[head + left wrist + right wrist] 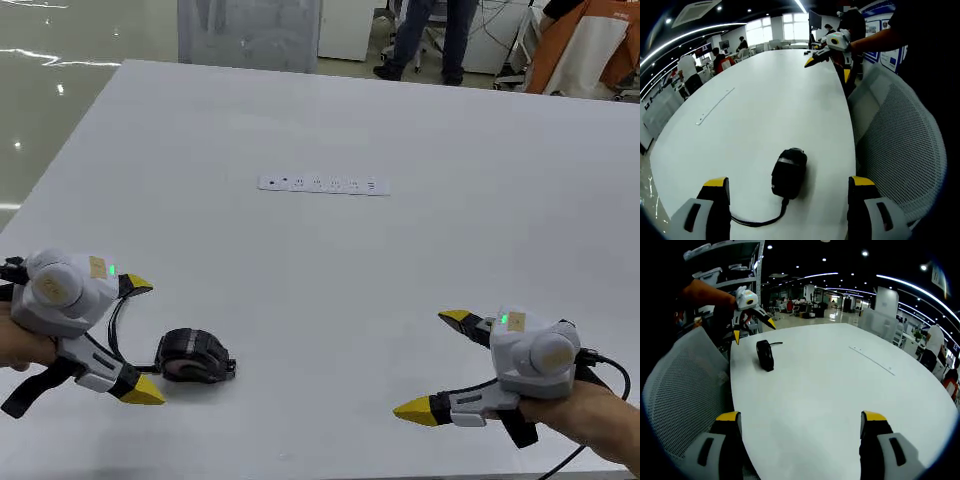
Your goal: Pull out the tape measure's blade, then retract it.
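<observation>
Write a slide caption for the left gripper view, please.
Open left gripper facing a black tape measure that lies on the white table, not yet grasped.

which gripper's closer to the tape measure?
Left. The left gripper, jaws open, sits just short of the tape measure; the right gripper, also open, is far off to its right.

An open-plan office: long white table (450, 150), mesh chair (900, 135), strip lights (910, 286), people (687, 67) at desks.

Tape measure (195, 356) on the table (450, 210), just ahead of the left gripper (155, 342); power strip (323, 185) farther back.
</observation>
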{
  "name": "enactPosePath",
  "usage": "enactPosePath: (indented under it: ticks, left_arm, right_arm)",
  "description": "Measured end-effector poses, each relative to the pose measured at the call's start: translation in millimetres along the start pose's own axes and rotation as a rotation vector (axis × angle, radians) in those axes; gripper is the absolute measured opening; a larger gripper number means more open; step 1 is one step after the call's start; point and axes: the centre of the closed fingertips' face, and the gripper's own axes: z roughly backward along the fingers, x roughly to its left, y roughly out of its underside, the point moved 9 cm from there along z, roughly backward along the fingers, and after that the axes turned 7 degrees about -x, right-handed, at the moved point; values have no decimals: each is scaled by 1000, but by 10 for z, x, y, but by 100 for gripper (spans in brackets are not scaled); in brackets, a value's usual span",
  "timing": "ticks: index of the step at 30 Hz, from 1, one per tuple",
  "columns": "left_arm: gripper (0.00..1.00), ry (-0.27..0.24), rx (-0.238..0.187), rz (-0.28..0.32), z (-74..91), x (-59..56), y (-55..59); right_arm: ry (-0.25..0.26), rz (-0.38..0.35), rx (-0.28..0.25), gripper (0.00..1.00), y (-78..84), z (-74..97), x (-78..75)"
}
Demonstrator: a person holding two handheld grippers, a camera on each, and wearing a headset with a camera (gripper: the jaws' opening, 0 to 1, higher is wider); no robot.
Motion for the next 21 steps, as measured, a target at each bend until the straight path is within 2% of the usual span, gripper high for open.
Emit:
enactPosePath:
  ticks: [8,10,12,14,17,21]
  left_arm:
    - [90,65,96,-68,-202,37,-43]
    - [84,80,126,-86,-242,32,-56]
    - [79,100,148,-82,-290,19,-63]
    - [78,119,159,-66,-344,11,-50]
    - [74,141,195,-92,-404,-13,-31]
    - [69,153,213,-95,-490,-18,-25]
  right_arm:
    - [-83,29,24,100,-17,-228,28]
    - [-98,36,31,100,-33,-299,47]
    - [-123,41,28,100,-62,-384,75]
    - [-139,53,26,100,-97,-473,100]
    - [-169,62,23,100,-161,-620,154]
    - [-211,75,23,100,-230,-812,209]
